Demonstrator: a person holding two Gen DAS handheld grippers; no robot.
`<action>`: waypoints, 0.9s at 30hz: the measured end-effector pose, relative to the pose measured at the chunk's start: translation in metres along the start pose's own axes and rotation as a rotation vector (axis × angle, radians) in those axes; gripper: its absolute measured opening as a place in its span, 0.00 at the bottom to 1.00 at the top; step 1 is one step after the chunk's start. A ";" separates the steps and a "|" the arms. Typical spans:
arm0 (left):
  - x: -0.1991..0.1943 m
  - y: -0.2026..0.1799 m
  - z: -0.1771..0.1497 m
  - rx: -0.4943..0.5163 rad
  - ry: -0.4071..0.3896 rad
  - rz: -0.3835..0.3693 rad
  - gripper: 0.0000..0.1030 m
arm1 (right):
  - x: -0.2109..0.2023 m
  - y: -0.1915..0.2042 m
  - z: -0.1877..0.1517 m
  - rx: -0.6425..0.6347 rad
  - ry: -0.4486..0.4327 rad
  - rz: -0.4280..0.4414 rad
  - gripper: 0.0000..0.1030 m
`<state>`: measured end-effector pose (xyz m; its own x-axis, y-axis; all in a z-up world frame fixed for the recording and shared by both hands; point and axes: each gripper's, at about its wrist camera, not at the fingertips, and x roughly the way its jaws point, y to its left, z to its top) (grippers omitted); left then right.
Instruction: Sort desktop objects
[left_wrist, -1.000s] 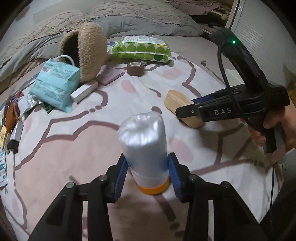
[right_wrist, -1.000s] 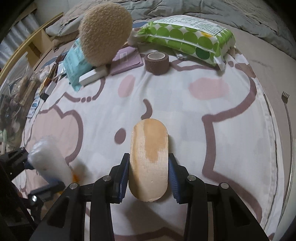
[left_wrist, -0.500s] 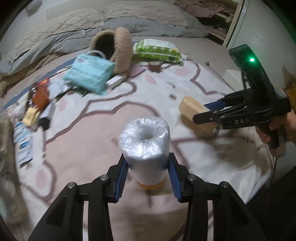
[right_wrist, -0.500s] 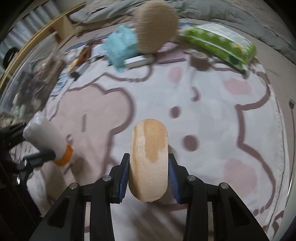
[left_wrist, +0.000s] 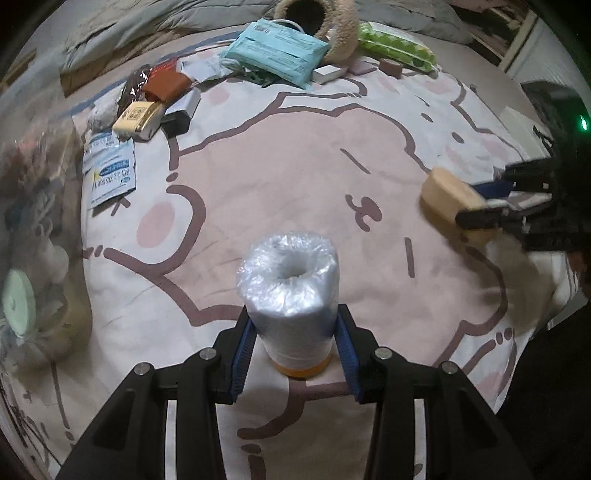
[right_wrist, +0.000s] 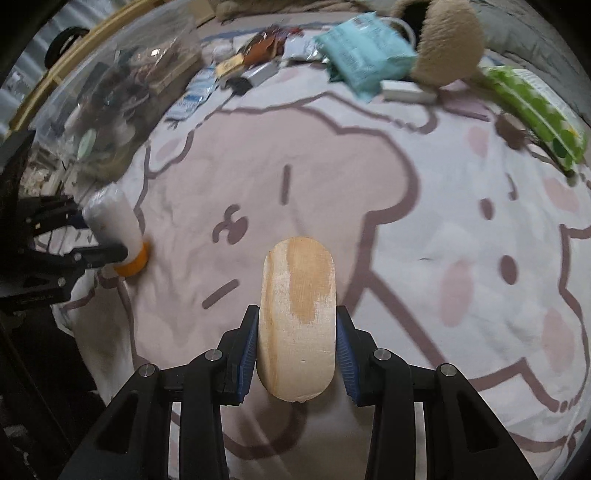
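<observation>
Clear plastic wrap covers a white roll with an orange end (left_wrist: 291, 295), which is pinched between the blue pads (left_wrist: 242, 354) of the left hand-held gripper (left_wrist: 293, 354) and held above a pink and white cartoon blanket (left_wrist: 280, 158) spread over a bed. An oval wooden block (right_wrist: 297, 314) is clamped the same way between the pads of the right hand-held gripper (right_wrist: 297, 354), also above the blanket. Taking the blanket as landmark, both held things are seen over its near part, the roll toward its left edge and the block toward its right edge, well apart. Along the blanket's far edge a teal packet (left_wrist: 277, 55), a fuzzy tan slipper (left_wrist: 332, 29), a green dotted pack (left_wrist: 397, 50), a brown tape roll (left_wrist: 391, 66) and a small white box (left_wrist: 328, 74) are laid. At its far left corner, small packets and boxes (left_wrist: 140, 114) are clustered. Beyond its left edge, blurred clutter is seen through something clear.
</observation>
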<state>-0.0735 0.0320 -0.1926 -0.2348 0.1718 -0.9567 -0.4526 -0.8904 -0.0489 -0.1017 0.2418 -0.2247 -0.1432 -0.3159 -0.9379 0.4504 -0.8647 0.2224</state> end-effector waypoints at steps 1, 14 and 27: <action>0.000 0.002 0.002 -0.012 -0.011 -0.007 0.41 | 0.003 0.005 0.001 -0.012 0.004 -0.012 0.38; 0.013 0.007 0.014 -0.047 -0.074 0.015 0.75 | 0.022 0.027 -0.002 -0.134 -0.001 -0.073 0.70; 0.038 0.015 -0.002 0.057 0.010 0.227 0.76 | 0.021 -0.009 -0.015 -0.157 0.039 -0.207 0.76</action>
<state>-0.0875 0.0245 -0.2300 -0.3278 -0.0340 -0.9441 -0.4376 -0.8802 0.1836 -0.0954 0.2486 -0.2498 -0.2145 -0.1205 -0.9693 0.5469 -0.8370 -0.0170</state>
